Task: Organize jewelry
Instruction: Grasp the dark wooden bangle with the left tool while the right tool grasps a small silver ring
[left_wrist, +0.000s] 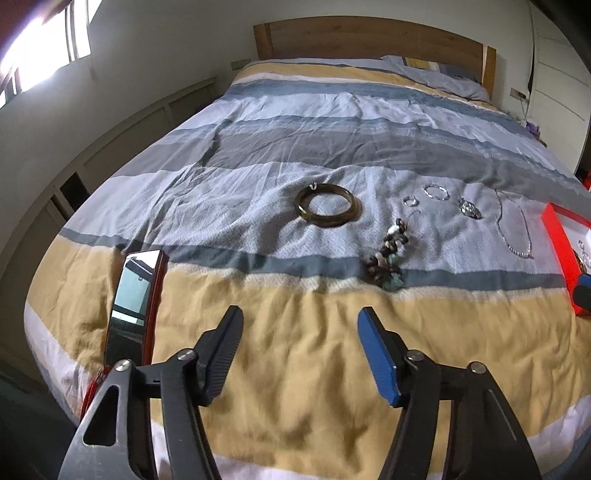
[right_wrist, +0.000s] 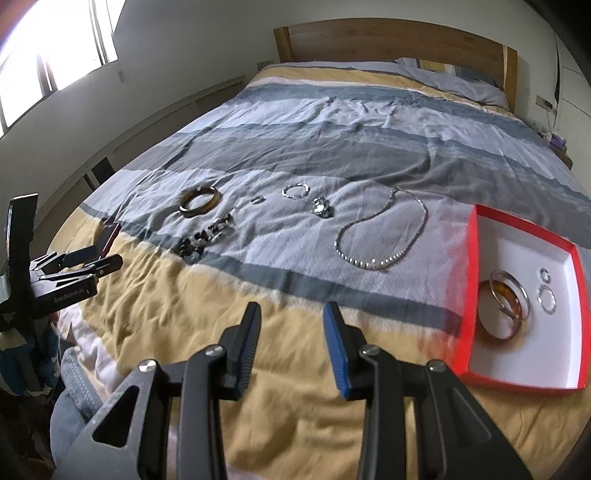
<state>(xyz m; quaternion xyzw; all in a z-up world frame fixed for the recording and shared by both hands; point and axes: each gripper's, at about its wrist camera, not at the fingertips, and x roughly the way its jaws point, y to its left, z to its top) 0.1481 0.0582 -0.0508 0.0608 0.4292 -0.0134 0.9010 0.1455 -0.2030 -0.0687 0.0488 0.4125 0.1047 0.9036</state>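
Loose jewelry lies on the striped duvet: a brown bangle (left_wrist: 325, 222) (right_wrist: 189, 213), a dark beaded bracelet (left_wrist: 388, 258) (right_wrist: 207, 236), a small ring (left_wrist: 410, 201) (right_wrist: 255, 199), a silver bracelet (left_wrist: 436, 192) (right_wrist: 286, 192), a brooch (left_wrist: 470, 210) (right_wrist: 322, 207) and a pearl necklace (left_wrist: 524, 254) (right_wrist: 380, 263). At the right, a red box (left_wrist: 556, 236) (right_wrist: 476, 258) holds an amber bangle with a silver one (right_wrist: 517, 314) and two small rings (right_wrist: 546, 299). My left gripper (left_wrist: 301, 317) (right_wrist: 110, 256) hovers open over the yellow stripe, short of the bangle. My right gripper (right_wrist: 292, 310) is open, narrower, with nothing in it, left of the box.
A red-framed mirror (left_wrist: 136, 295) (right_wrist: 110, 232) stands on the bed's left edge, just left of my left gripper. A wooden headboard (left_wrist: 369, 37) and a pillow (left_wrist: 436, 77) are at the far end. The window wall runs along the left side.
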